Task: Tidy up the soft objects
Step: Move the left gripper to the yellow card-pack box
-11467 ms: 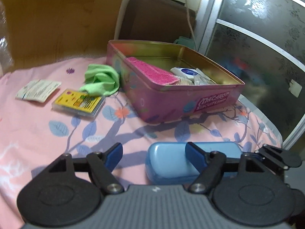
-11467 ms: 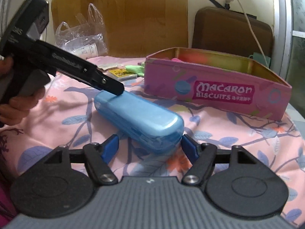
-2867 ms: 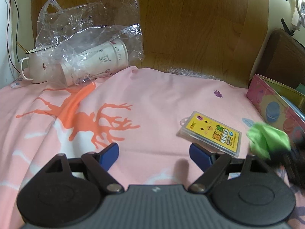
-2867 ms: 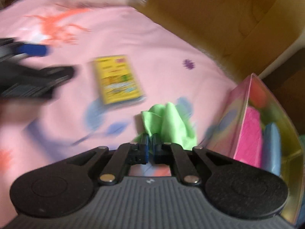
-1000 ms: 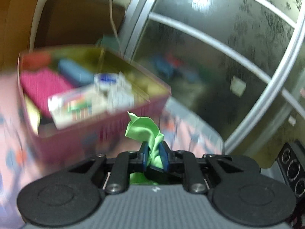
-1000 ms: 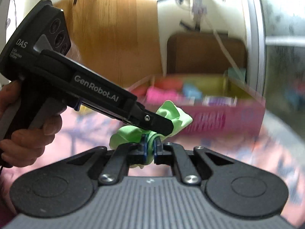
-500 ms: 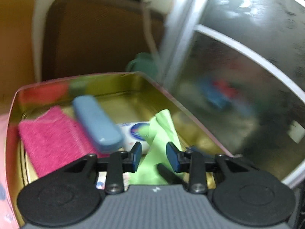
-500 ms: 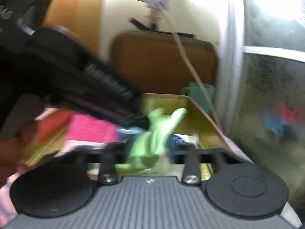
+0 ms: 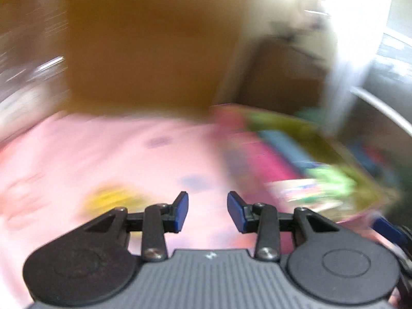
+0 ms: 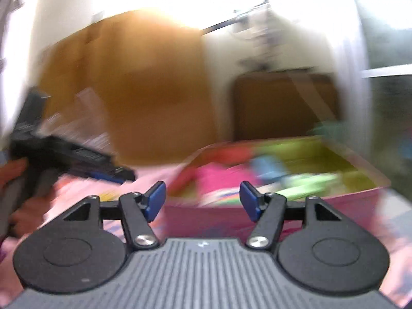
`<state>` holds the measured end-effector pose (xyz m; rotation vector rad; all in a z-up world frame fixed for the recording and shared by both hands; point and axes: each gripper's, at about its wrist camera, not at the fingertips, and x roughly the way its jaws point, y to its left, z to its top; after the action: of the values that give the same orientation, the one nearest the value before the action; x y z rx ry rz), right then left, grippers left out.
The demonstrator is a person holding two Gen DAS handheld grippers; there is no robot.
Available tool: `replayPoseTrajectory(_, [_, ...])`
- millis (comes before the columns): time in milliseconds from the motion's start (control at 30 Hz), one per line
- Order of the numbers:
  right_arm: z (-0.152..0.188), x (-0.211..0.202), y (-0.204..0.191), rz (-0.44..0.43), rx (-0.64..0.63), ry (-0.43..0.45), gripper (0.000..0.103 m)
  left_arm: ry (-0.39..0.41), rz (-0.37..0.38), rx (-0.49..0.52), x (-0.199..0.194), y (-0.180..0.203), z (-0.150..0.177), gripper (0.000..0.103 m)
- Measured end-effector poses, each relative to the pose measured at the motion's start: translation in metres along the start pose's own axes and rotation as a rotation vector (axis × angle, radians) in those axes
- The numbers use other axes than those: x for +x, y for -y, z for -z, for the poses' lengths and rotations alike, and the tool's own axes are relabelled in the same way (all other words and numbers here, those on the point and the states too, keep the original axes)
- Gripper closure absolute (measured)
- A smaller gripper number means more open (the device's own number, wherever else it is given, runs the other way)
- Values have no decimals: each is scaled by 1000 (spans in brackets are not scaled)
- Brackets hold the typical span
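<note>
Both views are blurred by motion. The green cloth (image 9: pixel 332 180) lies inside the pink biscuit tin (image 9: pixel 231 128), at its near right part; it also shows in the right wrist view (image 10: pixel 309 182) inside the tin (image 10: pixel 309 206). A pink towel (image 10: pixel 219 177) and a blue case (image 10: pixel 267 167) lie in the tin too. My left gripper (image 9: pixel 207 212) is open and empty over the pink sheet, left of the tin. My right gripper (image 10: pixel 202 202) is open and empty just in front of the tin.
A yellow card packet (image 9: pixel 113 198) lies on the pink sheet (image 9: pixel 103 154) left of my left gripper. The left gripper and the hand holding it (image 10: pixel 64 164) show at the left of the right wrist view. A wooden headboard (image 9: pixel 141 51) and a brown board (image 10: pixel 283 105) stand behind.
Both grippers have let go of the green cloth, which now lies in the tin. Both have opened wider and pulled back, the left one swinging left over the sheet.
</note>
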<state>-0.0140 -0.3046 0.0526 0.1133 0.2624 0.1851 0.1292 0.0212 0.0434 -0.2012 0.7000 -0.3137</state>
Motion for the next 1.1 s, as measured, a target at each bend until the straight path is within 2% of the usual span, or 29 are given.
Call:
replayPoseTrajectory(67, [8, 3, -32, -126, -51, -71, 36, -9, -83, -113, -11, -48, 7, 69])
replayPoseTrajectory(133, [15, 13, -65, -228, -109, -140, 34, 8, -147, -184, -20, -82, 14, 68])
replayPoseTrajectory(200, [23, 28, -99, -304, -176, -221, 31, 29, -218, -221, -24, -106, 22, 71])
replayPoseTrajectory(233, [25, 38, -114, -326, -211, -248, 25, 60, -207, -228, -27, -114, 24, 70])
replayPoseTrajectory(300, [27, 59, -141, -354, -270, -273, 14, 105, -234, -229, -28, -120, 28, 70])
replayPoseTrajectory(433, [21, 125, -178, -330, -363, -304, 13, 112, -296, -150, -21, -104, 26, 68])
replayPoseTrajectory(500, [20, 159, -192, -319, -412, -346, 13, 110, -297, -136, -21, -105, 26, 68])
replayPoseTrajectory(600, [24, 198, -203, -313, -427, -447, 14, 113, -276, -159, -22, -109, 28, 68])
replayPoseTrajectory(667, [25, 222, -199, -310, -366, -513, 26, 112, -265, -161, -21, -110, 28, 65])
replayPoseTrajectory(700, [25, 221, -194, -321, -317, -538, 35, 112, -263, -157, -23, -110, 29, 62])
replayPoseTrajectory(733, [22, 222, -189, -344, -253, -559, 39, 110, -260, -151, -23, -109, 29, 57])
replayPoseTrajectory(833, [23, 197, -190, -334, -271, -550, 40, 101, -228, -124, -24, -104, 30, 45])
replayPoseTrajectory(867, [26, 184, -189, -345, -267, -548, 40, 97, -202, -116, -25, -102, 30, 44])
replayPoseTrajectory(967, [36, 149, -187, -366, -305, -512, 40, 44, -46, -80, -25, -91, 35, 44])
replayPoseTrajectory(1100, [42, 97, -164, -372, -289, -482, 41, -46, 148, 8, -22, -55, 43, 44])
